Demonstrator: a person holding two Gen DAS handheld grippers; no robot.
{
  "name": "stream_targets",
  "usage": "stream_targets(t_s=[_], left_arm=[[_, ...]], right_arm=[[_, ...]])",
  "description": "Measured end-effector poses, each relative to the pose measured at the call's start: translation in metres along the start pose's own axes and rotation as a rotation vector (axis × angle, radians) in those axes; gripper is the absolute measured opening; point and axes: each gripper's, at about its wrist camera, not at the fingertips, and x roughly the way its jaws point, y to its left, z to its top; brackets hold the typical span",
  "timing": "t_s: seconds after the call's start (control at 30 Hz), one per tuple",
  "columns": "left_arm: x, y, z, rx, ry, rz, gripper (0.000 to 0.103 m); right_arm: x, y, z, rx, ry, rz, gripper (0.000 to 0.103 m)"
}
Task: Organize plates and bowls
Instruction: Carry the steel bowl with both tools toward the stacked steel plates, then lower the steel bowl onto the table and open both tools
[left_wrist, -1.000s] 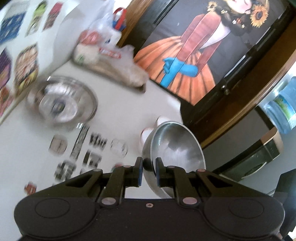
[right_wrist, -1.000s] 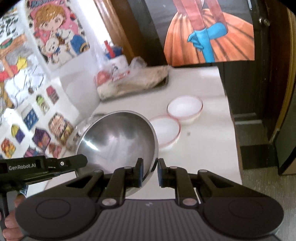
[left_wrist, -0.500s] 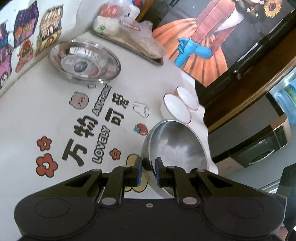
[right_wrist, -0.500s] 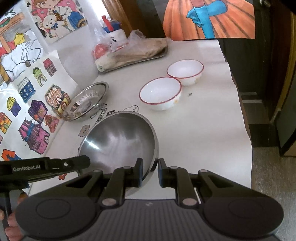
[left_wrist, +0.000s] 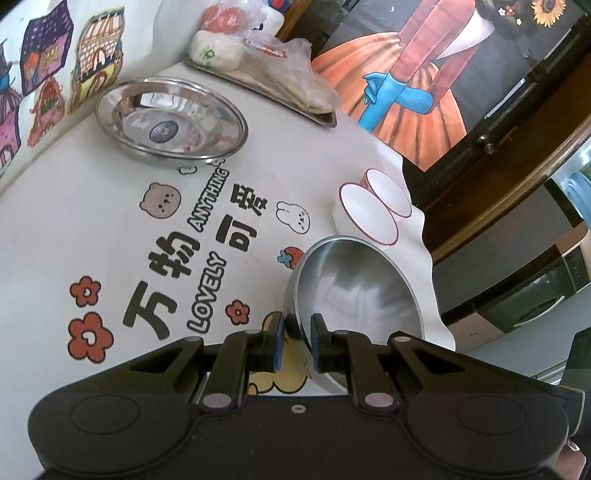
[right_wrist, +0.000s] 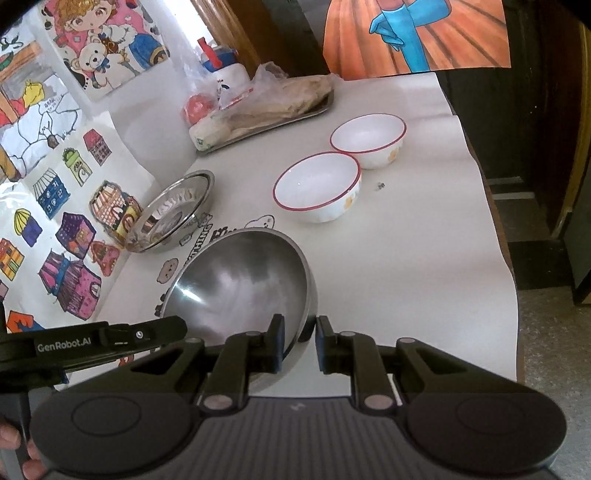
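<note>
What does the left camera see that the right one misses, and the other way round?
Only the left view shows the printed bears, flowers and lettering across the table, plus a dark appliance beyond it. Only the right view shows the other tool's arm, the person's fingertips and a cartoon girl poster. Both show the steel bowl gripped at its rim, the steel plate, two white bowls and the tray.

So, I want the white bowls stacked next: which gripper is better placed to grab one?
Probably right: the white bowls lie just ahead on its side. The left sits farther away, behind the steel bowl.
</note>
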Motion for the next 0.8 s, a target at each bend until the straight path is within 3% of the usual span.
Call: stream_targets(t_s=[0.17,0.23,0.4,0.47,0.6,0.67,0.8], left_arm=[[0.001,0.002,0.003,-0.015,0.008,-0.008,0.019],[-0.001,0.002,0.003,-0.004,0.000,0.003,0.027],[-0.009,0.004,0.006,0.006,-0.024,0.021,0.038],[-0.011,0.005,0.009,0.012,-0.039,0.028,0.047],[-0.015,0.005,0.019,0.025,-0.068,0.032,0.058],[-0.016,0.003,0.025,0.032,-0.080,0.025,0.070],[-0.015,-0.003,0.038,0.080,-0.109,0.021,0.080]], right_arm=[[0.000,-0.006,0.001,0.003,-0.006,0.034,0.025],[-0.003,-0.008,0.001,-0.007,-0.019,0.024,0.027],[-0.009,-0.013,0.005,-0.016,-0.039,0.018,0.033],[-0.012,-0.015,0.006,-0.018,-0.056,0.014,0.044],[-0.017,-0.017,0.013,-0.022,-0.085,0.017,0.057],[-0.020,-0.018,0.017,-0.031,-0.101,0.013,0.068],[-0.027,-0.020,0.028,-0.033,-0.157,0.018,0.088]])
